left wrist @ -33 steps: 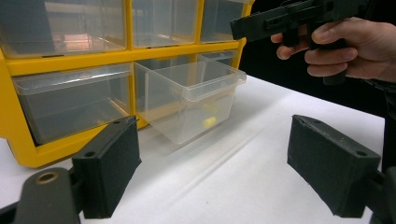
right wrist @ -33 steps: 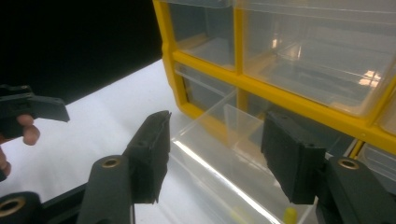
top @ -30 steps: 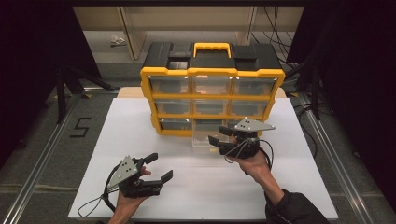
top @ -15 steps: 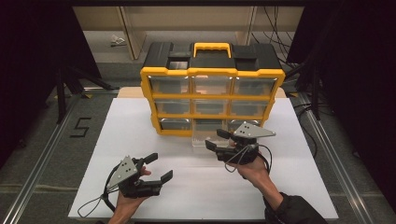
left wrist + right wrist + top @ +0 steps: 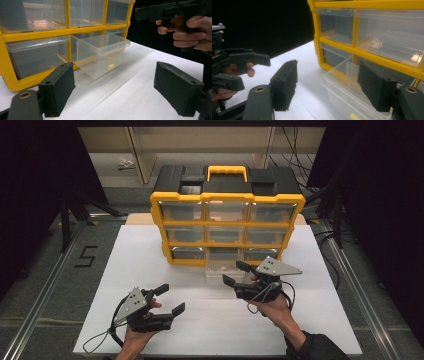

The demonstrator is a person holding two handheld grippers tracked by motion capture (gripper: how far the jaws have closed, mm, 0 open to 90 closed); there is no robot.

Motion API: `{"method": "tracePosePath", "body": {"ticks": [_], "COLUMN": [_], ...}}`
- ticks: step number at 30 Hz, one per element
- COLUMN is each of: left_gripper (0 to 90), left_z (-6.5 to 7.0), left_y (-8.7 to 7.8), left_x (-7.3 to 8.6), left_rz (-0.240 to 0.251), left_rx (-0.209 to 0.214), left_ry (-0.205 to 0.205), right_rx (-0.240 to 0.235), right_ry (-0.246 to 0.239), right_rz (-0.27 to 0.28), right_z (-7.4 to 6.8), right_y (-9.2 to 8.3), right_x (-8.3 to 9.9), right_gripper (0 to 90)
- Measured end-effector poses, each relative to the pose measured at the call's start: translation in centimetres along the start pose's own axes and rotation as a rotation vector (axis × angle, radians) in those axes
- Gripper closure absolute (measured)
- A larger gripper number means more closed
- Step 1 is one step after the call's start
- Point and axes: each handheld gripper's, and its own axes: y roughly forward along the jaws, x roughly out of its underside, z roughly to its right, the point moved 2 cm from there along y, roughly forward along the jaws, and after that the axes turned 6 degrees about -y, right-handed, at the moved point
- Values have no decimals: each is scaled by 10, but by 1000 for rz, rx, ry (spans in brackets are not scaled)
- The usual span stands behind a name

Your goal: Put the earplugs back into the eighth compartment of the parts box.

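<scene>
Clear drawer (image 5: 222,268) pulled out, ahead of right gripper (image 5: 237,273)

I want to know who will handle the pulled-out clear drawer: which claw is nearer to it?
Right. The right claw sits open just in front of the clear drawer, beside its front edge. The left claw rests well back, toward the table's near left.

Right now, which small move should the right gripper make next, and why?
Probably the right gripper should ease forward and close on the front wall of the clear drawer. That drawer is pulled out of the bottom row of the yellow organizer, with a small yellow piece inside. The gripper's jaws stand open close by its rim. Whether to push or pull is unclear.
</scene>
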Motion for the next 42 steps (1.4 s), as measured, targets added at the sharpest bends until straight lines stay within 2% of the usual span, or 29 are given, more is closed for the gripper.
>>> {"method": "tracePosePath", "body": {"ticks": [24,34,42], "left_gripper": [160,160,160], "left_z": [1,1,2], "left_y": [-1,-1,-1], "left_x": [0,0,1], "left_rz": [2,0,-4], "left_rx": [9,16,17], "left_ry": [-1,-3,5], "right_rx": [52,69,67], "right_ry": [4,21,26], "right_rz": [90,89,83], "right_z": [-11,-12,-19], "right_y": [-27,-37,-43], "right_x": [20,32,43], "right_gripper": [283,232,217]}}
